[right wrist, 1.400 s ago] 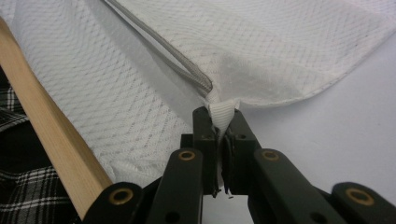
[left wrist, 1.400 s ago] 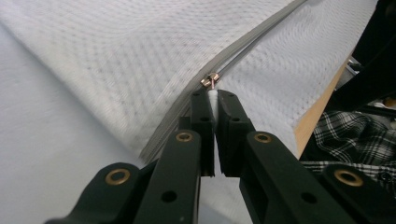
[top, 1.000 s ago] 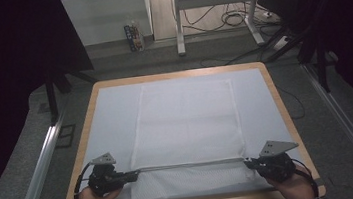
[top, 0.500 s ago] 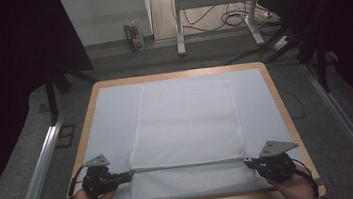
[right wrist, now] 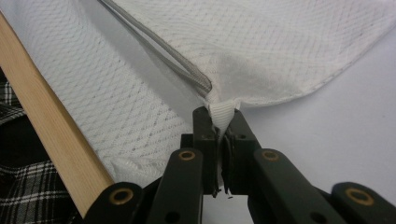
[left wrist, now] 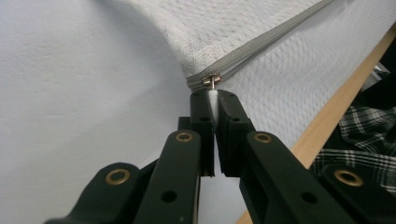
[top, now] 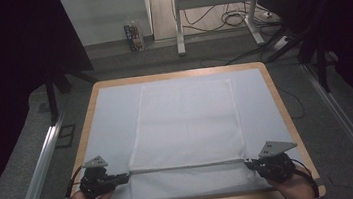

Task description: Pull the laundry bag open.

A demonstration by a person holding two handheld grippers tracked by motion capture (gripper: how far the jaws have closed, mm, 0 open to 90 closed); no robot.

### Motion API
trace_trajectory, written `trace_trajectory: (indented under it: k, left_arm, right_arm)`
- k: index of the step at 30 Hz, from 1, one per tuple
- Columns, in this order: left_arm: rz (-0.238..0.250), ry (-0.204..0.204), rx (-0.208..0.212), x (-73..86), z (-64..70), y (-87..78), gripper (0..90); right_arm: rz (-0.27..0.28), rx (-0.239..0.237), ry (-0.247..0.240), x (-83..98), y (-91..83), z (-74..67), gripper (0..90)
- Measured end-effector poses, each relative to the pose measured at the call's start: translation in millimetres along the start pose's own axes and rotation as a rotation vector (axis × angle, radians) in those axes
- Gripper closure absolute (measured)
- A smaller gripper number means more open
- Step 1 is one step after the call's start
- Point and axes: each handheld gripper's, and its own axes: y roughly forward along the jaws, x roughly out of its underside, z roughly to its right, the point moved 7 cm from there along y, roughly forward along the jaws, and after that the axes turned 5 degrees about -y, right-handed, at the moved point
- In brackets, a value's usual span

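High view: white mesh zippered fabric bag (top: 187, 123) flat on pale blue table cover (top: 108, 117), near the person's edge of light wooden-rimmed table (top: 279, 103). Grey zipper line (top: 187, 166) runs left-right across bag's near end, stretched straight between both grippers.

Left gripper view: small metal zipper slider (left wrist: 211, 80) at end of grey zipper tape, just ahead of jaw tips. Left gripper (left wrist: 214, 95) jaws pressed together on a thin white pull tab hanging off the slider. Same gripper at bag's near left corner (top: 121, 176).

Right gripper view: right gripper (right wrist: 221, 114) jaws pinched on white woven fabric loop (right wrist: 221, 112) at bag's corner, right where zipper tape ends. Seen from above at near right corner (top: 250, 164).

Judgement: zipper travel step, direction not determinable; slider looks parked at left end.

To do it well:
- Keep right pinch anchored, pull steady outward so tape stays taut and straight.
- Move left gripper along zipper line, low and parallel to table, no lifting or twisting the tab.
- Keep grip deep on tab; thin tab likely to slip out if pulled off-axis.
- Watch mesh near slider; loose mesh could snag in teeth.
- Plaid cloth (left wrist: 362, 140) beyond table edge, clear of work.
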Motion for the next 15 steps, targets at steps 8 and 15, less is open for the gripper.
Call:
trace_trajectory:
  k: [8,15]
  left_arm:
    - [-0.068,0.017,-0.009,0.2,6.8,16.7,86.6]
    - [-0.119,0.027,-0.011,4.3,10.4,24.7,85.8]
  right_arm:
    - [-0.068,0.005,0.002,10.6,3.1,3.3,83.4]
    - [-0.125,0.014,-0.005,17.4,3.0,3.1,81.1]
